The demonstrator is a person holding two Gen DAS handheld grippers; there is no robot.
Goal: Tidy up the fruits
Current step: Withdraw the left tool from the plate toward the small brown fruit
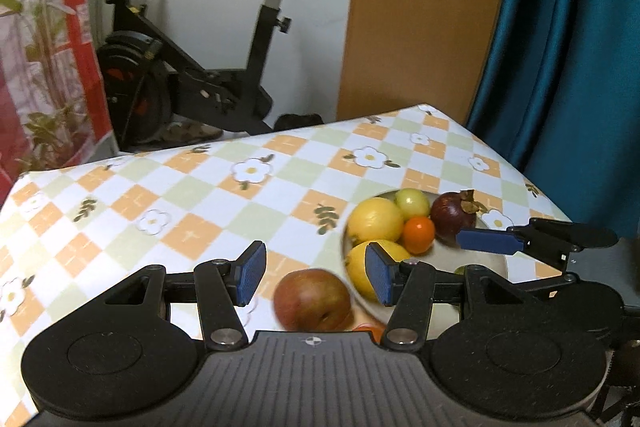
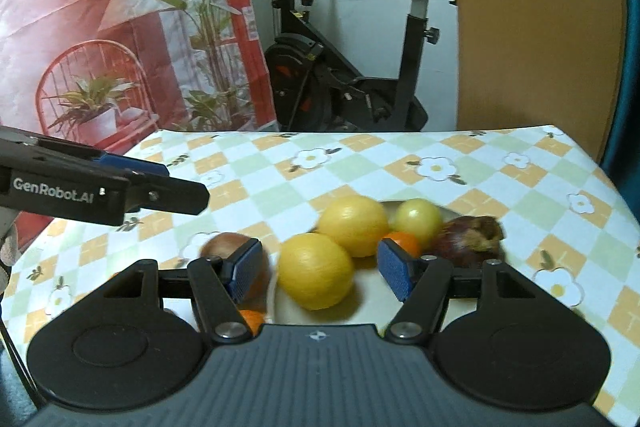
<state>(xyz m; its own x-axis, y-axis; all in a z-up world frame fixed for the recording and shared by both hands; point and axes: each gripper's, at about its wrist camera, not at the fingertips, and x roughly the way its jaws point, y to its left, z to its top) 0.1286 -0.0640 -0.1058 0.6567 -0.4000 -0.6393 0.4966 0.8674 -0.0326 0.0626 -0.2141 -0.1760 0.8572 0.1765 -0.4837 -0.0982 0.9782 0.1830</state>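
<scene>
Yellow lemons (image 2: 316, 275) crowd the plate (image 1: 480, 259); both hand-held grippers (image 1: 316, 277) (image 2: 318, 273) hang apart, empty. Reaching in could nudge the apple (image 1: 312, 301) at nine o'clock rolling across the desk (image 1: 200, 211).

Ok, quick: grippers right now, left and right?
Left gripper: open, holding nothing, above the apple.
Right gripper: open, holding nothing, over the plate.
</scene>
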